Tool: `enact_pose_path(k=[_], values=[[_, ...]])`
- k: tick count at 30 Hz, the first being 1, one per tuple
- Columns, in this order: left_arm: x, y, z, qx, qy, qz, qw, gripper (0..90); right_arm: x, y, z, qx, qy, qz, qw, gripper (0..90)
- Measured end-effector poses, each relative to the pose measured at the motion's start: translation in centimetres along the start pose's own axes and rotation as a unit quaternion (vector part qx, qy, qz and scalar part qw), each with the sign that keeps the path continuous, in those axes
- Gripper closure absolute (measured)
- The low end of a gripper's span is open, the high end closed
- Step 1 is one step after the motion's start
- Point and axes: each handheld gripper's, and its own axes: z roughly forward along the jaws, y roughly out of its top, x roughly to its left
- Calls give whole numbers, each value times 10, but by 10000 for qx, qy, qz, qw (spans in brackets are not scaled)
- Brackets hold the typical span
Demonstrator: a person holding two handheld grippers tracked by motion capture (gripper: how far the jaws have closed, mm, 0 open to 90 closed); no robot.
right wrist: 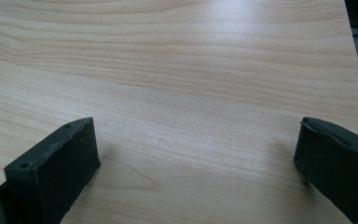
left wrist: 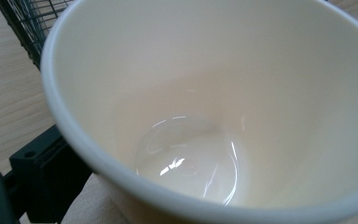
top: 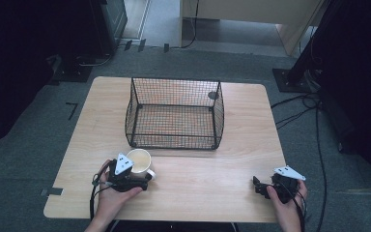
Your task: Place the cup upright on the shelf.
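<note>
One cream, glossy ceramic cup (top: 139,161) is seen at the lower left of the high view, just in front of the single black wire-mesh basket (top: 174,114). The cup is gripped at its rim by the left tool (top: 147,177); in the left gripper view the empty, shiny interior (left wrist: 205,116) is looked into from close by. The step in hand is judged to be the grasp before lifting; a lift over the basket's near wall is called for next. The right tool (top: 256,185) is held idle at the lower right, its jaws spread wide above the bare, pale wooden desk (right wrist: 191,84). Two tools are counted.
</note>
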Motion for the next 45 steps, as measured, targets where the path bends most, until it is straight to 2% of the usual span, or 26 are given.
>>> enact_pose_path(k=[3, 12, 23, 31, 45], values=[[1, 1, 1, -75, 17, 39, 10000, 59, 0, 0, 0, 1, 1, 1, 10000, 0], [-3, 1, 2, -171, 37, 314, 9994, 81, 0, 0, 0, 0, 2, 1, 10000, 0], [-4, 4, 0, -143, -13, 280, 9995, 85, 0, 0, 0, 0, 2, 0, 10000, 0], [-8, 10, -8, -273, -85, 296, 9992, 85, 0, 0, 0, 1, 2, 0, 10000, 0], [-20, 34, -16, -473, -234, 376, 9979, 85, 0, 0, 0, 0, 2, -2, 10000, 0]])
